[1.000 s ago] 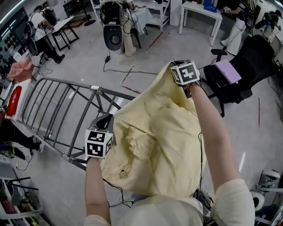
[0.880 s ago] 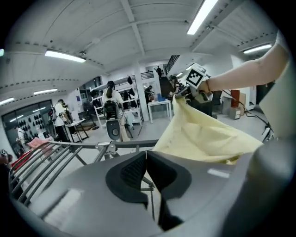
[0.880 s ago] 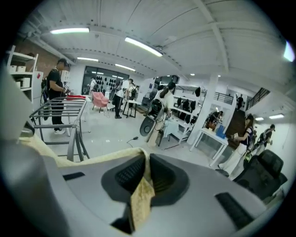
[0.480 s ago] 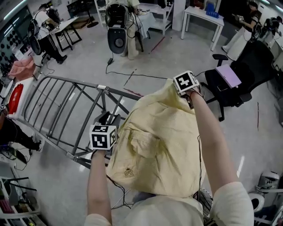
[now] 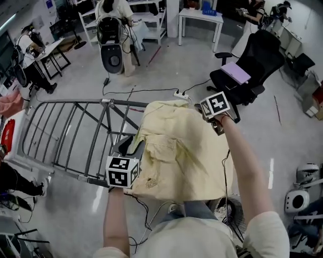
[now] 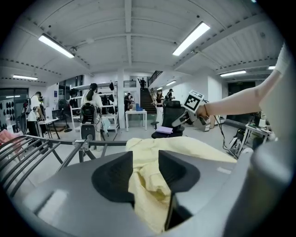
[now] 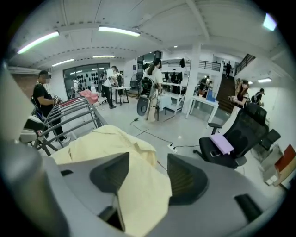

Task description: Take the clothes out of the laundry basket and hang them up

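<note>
Lying draped over the grey metal drying rack (image 5: 108, 104), the pale yellow fabric shirt (image 5: 176, 151) passes loosely between the just-opened jaws of left gripper (image 6: 145, 172) and right gripper (image 7: 147, 178); bare rails (image 5: 48, 128) extend leftward.

This is looking like a big open lab or workshop hall: strip lights (image 6: 192, 38) are running along a white ceiling (image 6: 129, 28), and cables (image 5: 151, 89) are trailing over a bare grey floor (image 5: 75, 75). People (image 7: 44, 106) are standing and working at desks, while an office chair (image 5: 257, 50), a white table (image 5: 201, 15), shelves (image 5: 159, 22) and a staircase (image 6: 149, 98) are filling the background
</note>
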`<state>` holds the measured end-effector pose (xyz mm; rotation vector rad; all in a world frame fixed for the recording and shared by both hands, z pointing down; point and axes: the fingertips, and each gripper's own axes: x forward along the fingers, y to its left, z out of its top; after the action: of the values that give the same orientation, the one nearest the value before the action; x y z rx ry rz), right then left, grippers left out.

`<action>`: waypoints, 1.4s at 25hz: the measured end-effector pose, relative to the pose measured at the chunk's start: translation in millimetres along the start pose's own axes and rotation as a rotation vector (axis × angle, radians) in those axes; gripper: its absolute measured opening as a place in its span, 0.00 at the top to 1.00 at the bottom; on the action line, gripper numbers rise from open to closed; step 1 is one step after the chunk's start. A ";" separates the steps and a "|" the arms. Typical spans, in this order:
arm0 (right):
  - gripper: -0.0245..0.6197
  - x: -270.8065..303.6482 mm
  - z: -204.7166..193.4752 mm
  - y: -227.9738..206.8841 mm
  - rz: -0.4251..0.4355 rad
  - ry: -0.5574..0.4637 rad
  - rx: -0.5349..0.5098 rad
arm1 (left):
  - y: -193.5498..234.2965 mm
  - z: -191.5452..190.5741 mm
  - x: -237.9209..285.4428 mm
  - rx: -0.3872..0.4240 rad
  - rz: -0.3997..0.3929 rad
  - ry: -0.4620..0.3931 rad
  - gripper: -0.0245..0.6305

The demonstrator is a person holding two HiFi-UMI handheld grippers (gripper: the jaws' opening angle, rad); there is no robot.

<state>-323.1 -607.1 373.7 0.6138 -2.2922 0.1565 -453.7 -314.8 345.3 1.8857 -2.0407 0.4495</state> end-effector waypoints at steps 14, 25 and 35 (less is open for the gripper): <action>0.89 -198.1 -109.1 58.7 -0.158 -0.356 0.144 | -123.7 -17.0 -68.3 -0.063 -0.219 -0.080 0.84; 0.96 -357.8 -298.5 140.8 -0.213 -0.432 0.222 | -301.7 -74.8 -118.4 -0.037 -0.384 -0.089 0.94; 0.96 -478.8 -475.2 178.3 -0.374 -0.390 0.445 | -481.6 -159.7 -177.7 0.047 -0.652 0.027 0.94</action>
<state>186.2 -130.5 392.7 1.3935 -2.4710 0.4003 43.4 -122.3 415.1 2.3959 -1.2867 0.3419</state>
